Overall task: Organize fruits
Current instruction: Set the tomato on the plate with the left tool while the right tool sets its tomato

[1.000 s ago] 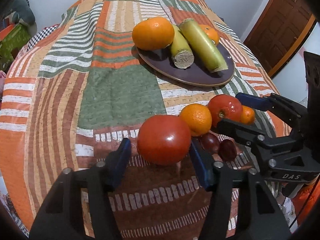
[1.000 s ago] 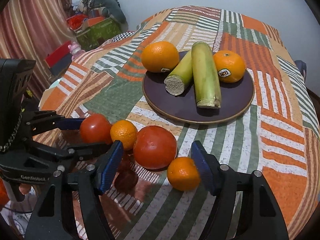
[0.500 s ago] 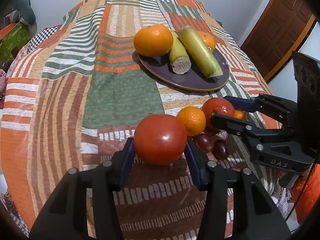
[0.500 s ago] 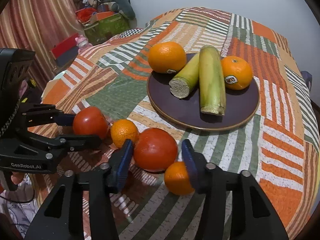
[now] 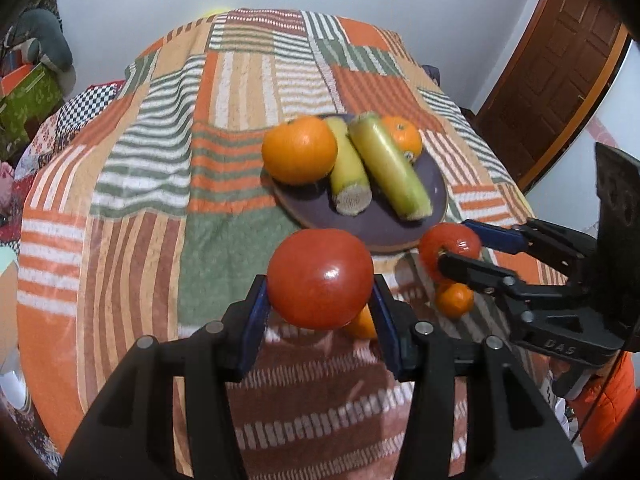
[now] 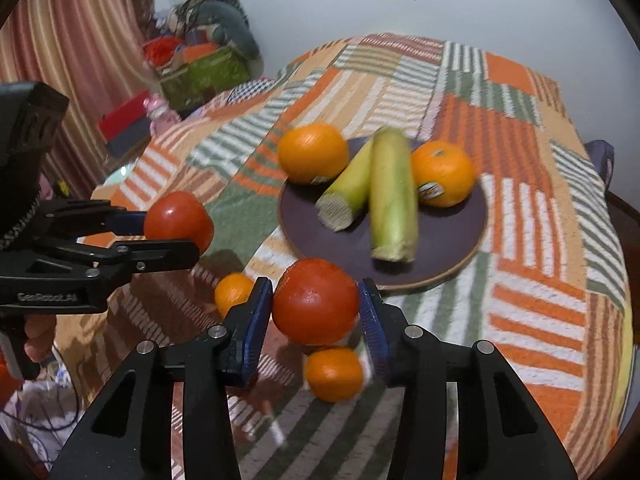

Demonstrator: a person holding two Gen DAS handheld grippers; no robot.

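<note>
My left gripper (image 5: 319, 285) is shut on a large red tomato (image 5: 320, 268), held above the striped cloth. My right gripper (image 6: 314, 286) is shut on a second red tomato (image 6: 316, 304), also off the cloth. In the left wrist view, the right gripper (image 5: 454, 241) and its tomato (image 5: 460, 238) hover at the near rim of the dark plate (image 5: 438, 196). The plate holds a big orange (image 5: 299, 150), two green cane pieces (image 5: 390, 172) and a mandarin (image 5: 402, 138). Two small oranges (image 6: 232, 292) (image 6: 334, 374) lie on the cloth below the grippers.
The patchwork cloth (image 5: 132, 208) covers the whole round table. A wooden door (image 5: 560, 80) stands to the right. Boxes and a green bin (image 6: 200, 76) sit by a striped curtain (image 6: 80, 40) on the left. A hand (image 6: 38, 338) holds the left gripper's handle.
Both grippers closed on their tomatoes and lifted them off the cloth. The plate now sits lower and nearer in both views.
</note>
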